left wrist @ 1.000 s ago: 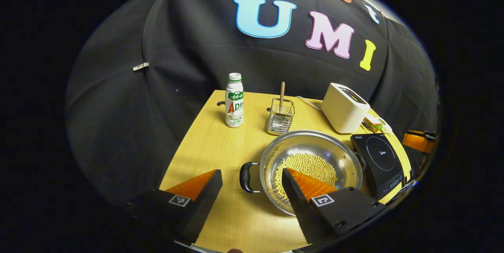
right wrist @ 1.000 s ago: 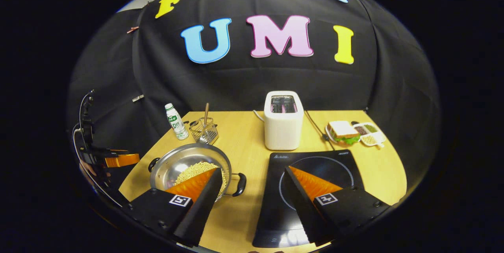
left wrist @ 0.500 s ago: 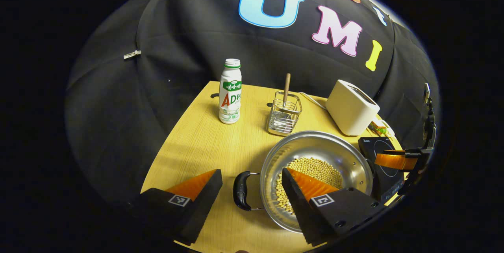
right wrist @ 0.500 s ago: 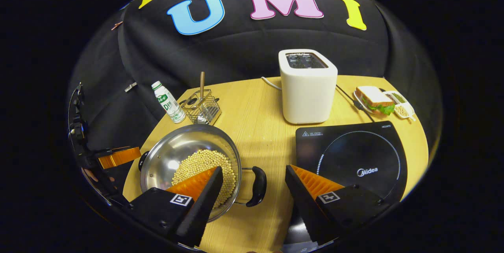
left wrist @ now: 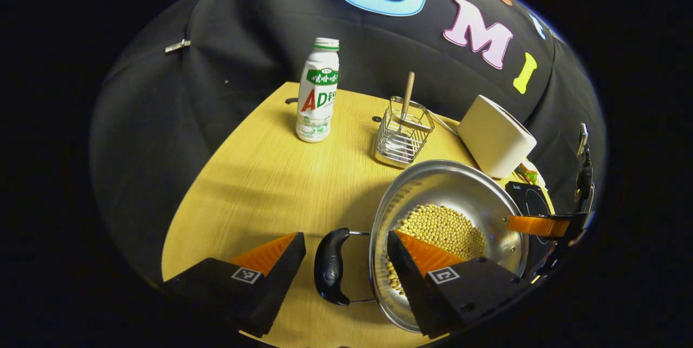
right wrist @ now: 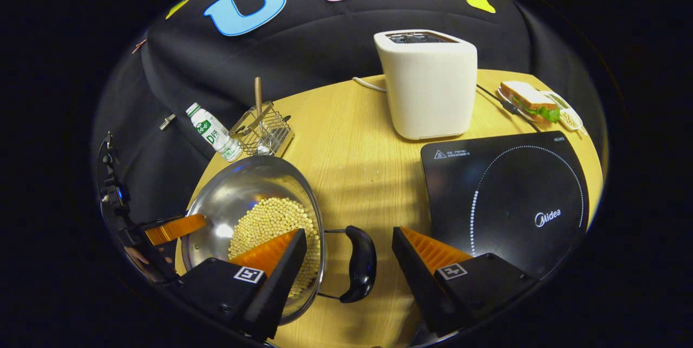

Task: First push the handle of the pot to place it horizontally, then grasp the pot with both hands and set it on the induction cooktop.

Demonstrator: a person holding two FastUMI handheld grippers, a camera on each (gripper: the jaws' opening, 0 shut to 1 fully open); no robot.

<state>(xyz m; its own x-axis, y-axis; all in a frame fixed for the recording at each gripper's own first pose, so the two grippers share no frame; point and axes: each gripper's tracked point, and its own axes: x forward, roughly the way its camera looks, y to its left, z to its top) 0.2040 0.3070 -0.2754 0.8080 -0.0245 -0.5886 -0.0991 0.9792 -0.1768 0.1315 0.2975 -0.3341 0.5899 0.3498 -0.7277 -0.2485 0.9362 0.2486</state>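
Note:
A steel pot (left wrist: pixel 460 185) holding yellow beans (left wrist: pixel 441 226) rests on the wooden table, with a black handle on each side. My left gripper (left wrist: pixel 346 261) is open, and the pot's left handle (left wrist: pixel 331 266) lies between its fingers, untouched. My right gripper (right wrist: pixel 349 258) is open too, straddling the pot's right handle (right wrist: pixel 360 263); its left finger reaches over the pot (right wrist: pixel 243 185) and the beans (right wrist: pixel 270 218). The black induction cooktop (right wrist: pixel 509 196) lies to the right of the pot. The right gripper (left wrist: pixel 547 226) also shows at the pot's far side in the left gripper view.
A white toaster (right wrist: pixel 430 83) stands behind the cooktop. A wire basket with a wooden-handled utensil (left wrist: pixel 403 131) and a white bottle (left wrist: pixel 318 91) stand at the back left. A plate with a sandwich (right wrist: pixel 533 102) sits at the far right. The table's front edge is close.
Both grippers have moved down and forward toward the pot. Each handle now sits between a pair of open fingers; a second ago the handles lay farther ahead.

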